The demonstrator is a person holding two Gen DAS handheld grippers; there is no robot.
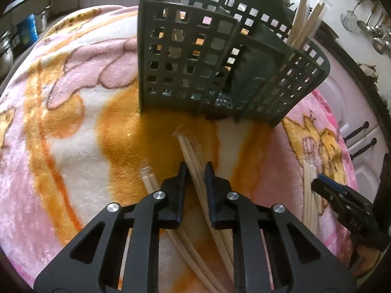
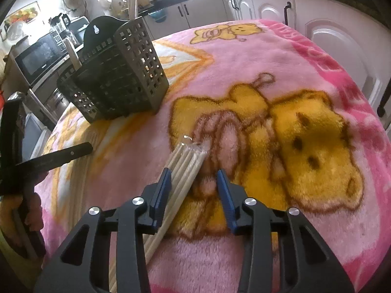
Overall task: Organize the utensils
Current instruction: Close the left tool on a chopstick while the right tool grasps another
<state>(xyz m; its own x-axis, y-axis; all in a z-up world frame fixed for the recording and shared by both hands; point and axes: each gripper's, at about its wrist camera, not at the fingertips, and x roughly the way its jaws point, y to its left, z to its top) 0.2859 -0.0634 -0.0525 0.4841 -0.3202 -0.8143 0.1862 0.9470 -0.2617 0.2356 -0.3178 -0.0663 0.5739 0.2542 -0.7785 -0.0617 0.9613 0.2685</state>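
A dark grey perforated utensil basket [image 1: 195, 61] stands on the blanket, with wrapped chopsticks [image 1: 305, 24] sticking out of its right compartment. In the left wrist view my left gripper [image 1: 196, 168] is shut on a clear-wrapped bundle of pale chopsticks [image 1: 188, 146] that lies in front of the basket. A loose pair [image 1: 149, 183] lies just left of it. In the right wrist view my right gripper [image 2: 193, 175] is open around another wrapped bundle [image 2: 185, 156]. That bundle rests against the left blue pad and a gap stays at the right pad. The basket [image 2: 117, 73] is far left there.
A pink and orange plush blanket [image 2: 268, 73] with a bear print covers the table. White cabinets [image 2: 330, 36] stand close behind its far edge. A microwave [image 2: 36, 58] sits at the back left, and ladles [image 1: 366, 24] hang on the wall.
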